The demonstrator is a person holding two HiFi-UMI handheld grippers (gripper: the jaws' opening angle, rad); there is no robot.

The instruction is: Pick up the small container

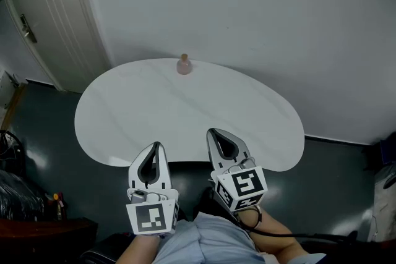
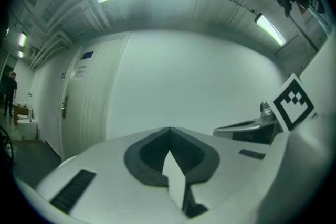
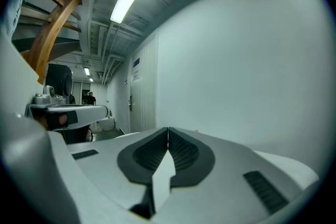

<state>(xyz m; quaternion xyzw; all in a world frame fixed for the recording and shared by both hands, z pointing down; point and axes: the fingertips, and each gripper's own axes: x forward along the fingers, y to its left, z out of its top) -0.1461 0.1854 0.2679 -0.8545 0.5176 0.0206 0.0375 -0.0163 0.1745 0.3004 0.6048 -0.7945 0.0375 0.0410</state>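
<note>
White oval table [image 1: 117,114] against pale wall [image 1: 247,9], dark floor [image 1: 43,145] around it, door [image 1: 37,3] at 10 o'clock. Pinkish small container [image 1: 184,64] w/ tan cap stands upright at table's 12 o'clock edge, near wall. Left tongs [image 1: 156,145] and right tongs [image 1: 212,132] sit side by side at 6 o'clock edge, tips twd 12. Both closed tip-to-tip, nothing btwn pads. Container well apart from both.

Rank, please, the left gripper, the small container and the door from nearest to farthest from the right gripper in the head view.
1. left gripper: just to its left.
2. small container: ahead, at the far edge of the table.
3. door: far off, upper left.
</note>
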